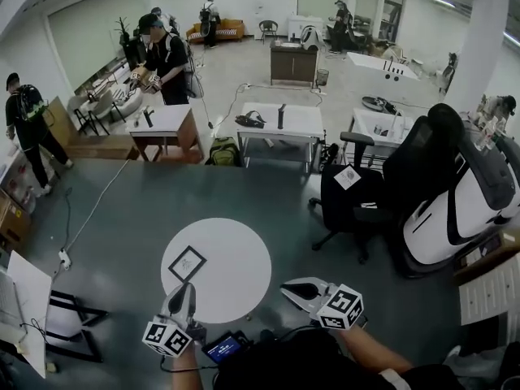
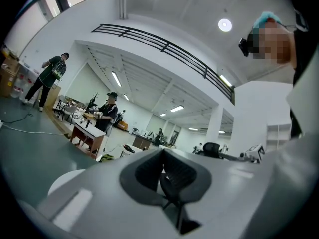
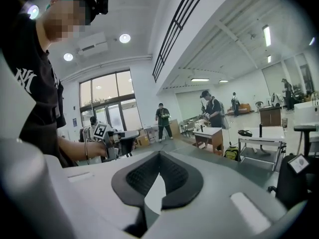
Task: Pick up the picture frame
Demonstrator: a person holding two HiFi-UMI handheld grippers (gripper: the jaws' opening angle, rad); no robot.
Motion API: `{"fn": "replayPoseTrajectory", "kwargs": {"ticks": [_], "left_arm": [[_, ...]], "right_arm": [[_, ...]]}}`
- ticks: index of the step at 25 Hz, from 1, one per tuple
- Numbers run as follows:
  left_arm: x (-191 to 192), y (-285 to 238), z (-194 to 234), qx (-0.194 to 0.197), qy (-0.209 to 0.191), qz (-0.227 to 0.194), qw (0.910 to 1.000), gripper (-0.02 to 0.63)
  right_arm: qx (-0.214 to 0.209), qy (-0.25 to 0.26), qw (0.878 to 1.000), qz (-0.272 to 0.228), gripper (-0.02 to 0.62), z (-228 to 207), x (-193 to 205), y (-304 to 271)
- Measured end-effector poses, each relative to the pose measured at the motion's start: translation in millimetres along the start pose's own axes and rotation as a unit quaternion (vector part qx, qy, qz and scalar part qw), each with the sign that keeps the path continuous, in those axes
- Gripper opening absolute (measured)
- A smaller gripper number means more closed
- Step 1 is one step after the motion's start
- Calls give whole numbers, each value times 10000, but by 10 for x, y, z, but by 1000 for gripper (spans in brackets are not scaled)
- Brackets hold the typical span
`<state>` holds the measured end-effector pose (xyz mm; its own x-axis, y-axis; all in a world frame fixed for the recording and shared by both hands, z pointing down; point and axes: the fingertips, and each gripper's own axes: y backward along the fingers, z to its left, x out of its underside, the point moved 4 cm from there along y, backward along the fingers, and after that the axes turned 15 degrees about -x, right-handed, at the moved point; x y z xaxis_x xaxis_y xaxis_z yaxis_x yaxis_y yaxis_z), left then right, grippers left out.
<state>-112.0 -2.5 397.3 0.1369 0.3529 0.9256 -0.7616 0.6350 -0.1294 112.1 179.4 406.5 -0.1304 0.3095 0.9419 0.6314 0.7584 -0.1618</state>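
Observation:
The picture frame [image 1: 188,262], small, square and dark-edged, lies flat on the left part of a round white table [image 1: 236,275]. My left gripper [image 1: 185,289] hangs over the table's near left rim, just short of the frame, its jaws shut with nothing in them. At the near right rim my right gripper [image 1: 286,288] points in toward the table, also shut and empty. The left gripper view [image 2: 162,171] and the right gripper view [image 3: 158,176] each show closed dark pads; neither shows the frame. The left gripper [image 3: 102,132] also appears in the right gripper view, held in a hand.
A black office chair [image 1: 378,193] and a large white-and-black seat [image 1: 463,210] stand to the right. White tables [image 1: 280,120] and a wooden desk [image 1: 162,124] lie beyond, with people around. A cable and power strip [image 1: 63,258] cross the floor at left, near a white board [image 1: 32,307].

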Motion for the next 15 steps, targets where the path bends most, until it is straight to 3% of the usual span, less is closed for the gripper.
{"fn": "replayPoseTrajectory", "kwargs": {"ticks": [5,10,15], "left_arm": [[123,-69,375,-325,104,66,9994,3],[136,27,1000,-1076,247,-33,9939,3],[252,39,1324,-1733,330,76,9843,4]], "right_arm": [[-516,-110,9983,257,-5,-245,96,-442],[-1001,-244,9930,583,-4,-552,166,-1025],[-1675,-176,9836,650,-5,-929,13,-1563]]}}
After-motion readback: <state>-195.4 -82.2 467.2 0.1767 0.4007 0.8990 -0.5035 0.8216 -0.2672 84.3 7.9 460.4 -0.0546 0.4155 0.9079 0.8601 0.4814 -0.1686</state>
